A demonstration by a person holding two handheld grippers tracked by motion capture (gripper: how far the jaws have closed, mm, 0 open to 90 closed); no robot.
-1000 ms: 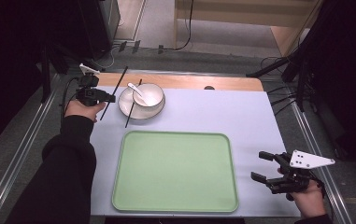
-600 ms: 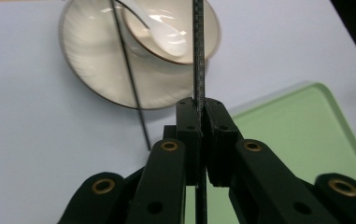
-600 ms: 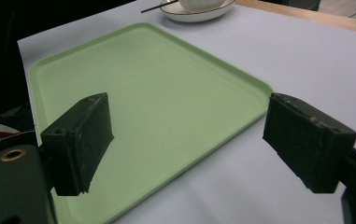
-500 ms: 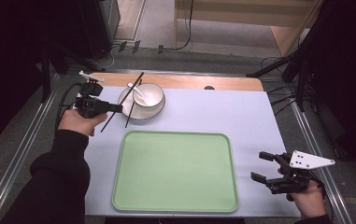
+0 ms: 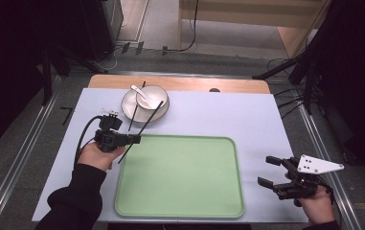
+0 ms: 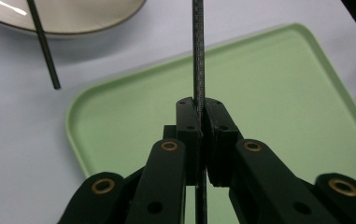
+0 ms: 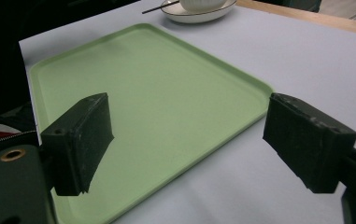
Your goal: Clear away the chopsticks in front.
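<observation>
High view: left gripper pinches one black chopstick mid-shaft, slanting from bowl rim toward green tray's near-left corner, apparently to carry it over, while right gripper idles spread at near right.

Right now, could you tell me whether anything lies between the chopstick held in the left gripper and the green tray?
Nothing visible does. The left gripper is shut on one chopstick at the green tray's near-left edge, and the tray surface is bare. The second chopstick rests against the bowl, off to the side.
</observation>
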